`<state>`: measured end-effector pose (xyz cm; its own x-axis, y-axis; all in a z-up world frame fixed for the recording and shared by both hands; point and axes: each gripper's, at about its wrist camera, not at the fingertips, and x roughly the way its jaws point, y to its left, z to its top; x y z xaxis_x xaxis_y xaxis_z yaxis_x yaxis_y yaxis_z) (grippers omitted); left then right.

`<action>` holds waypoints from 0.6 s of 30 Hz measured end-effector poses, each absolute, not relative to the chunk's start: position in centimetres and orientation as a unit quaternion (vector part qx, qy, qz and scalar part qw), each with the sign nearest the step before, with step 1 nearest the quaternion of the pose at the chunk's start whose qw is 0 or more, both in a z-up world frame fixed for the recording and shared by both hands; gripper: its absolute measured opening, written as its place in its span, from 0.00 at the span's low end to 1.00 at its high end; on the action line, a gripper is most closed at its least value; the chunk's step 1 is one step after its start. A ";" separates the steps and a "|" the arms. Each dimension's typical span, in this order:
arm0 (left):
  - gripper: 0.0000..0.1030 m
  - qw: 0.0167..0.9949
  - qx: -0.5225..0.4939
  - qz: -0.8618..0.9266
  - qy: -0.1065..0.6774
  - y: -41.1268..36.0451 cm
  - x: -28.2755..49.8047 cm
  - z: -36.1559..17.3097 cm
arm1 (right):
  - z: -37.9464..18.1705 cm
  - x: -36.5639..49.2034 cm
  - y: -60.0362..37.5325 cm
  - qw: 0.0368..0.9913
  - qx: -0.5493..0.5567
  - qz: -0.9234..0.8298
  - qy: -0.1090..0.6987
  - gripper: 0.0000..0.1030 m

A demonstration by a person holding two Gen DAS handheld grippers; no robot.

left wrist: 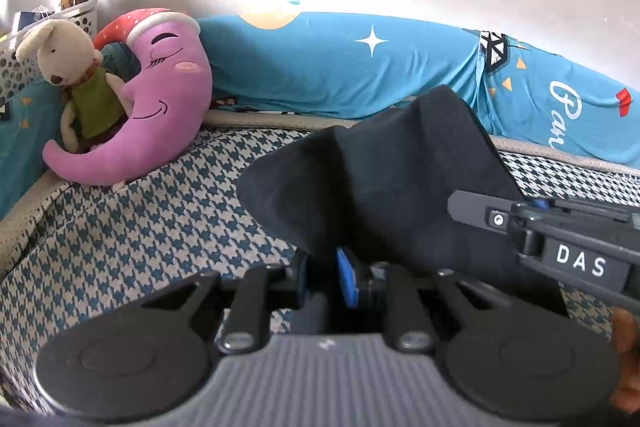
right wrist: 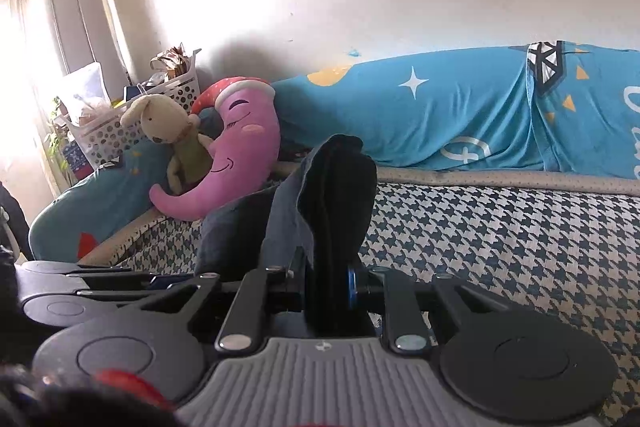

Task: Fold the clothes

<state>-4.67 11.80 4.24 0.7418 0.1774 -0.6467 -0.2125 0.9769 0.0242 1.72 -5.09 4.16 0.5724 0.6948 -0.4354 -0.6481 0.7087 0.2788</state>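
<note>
Nearest the cameras, both grippers are clamped on the same dark cloth [left wrist: 384,179]. The left gripper [left wrist: 326,277] has its blue pads pinching a bunched bit of the fabric, which rises in a loose fold above the houndstooth mattress [left wrist: 152,223]. The right gripper [right wrist: 330,283] pinches another part – here the cloth stands up in a tall, narrow fold between its fingers, with a greyer layer beside it. The two grippers sit close together, the right one poking into the left view. Farther back, at the mattress's far left corner, a purple moon pillow [left wrist: 160,99] leans with a rabbit toy [left wrist: 72,67] against it – a teal bolster [left wrist: 360,67] runs along the far edge by the wall.
</note>
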 end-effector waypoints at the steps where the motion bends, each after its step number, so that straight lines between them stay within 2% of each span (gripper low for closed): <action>1: 0.16 0.933 -0.026 0.105 0.343 11.9 -4.7 4.3 | 4.2 1.7 -5.0 0.885 0.044 0.379 0.265 0.19; 18: 0.16 0.933 -0.032 0.139 0.330 15.6 -6.0 4.8 | 4.4 1.2 -1.3 0.875 0.049 0.404 0.263 0.19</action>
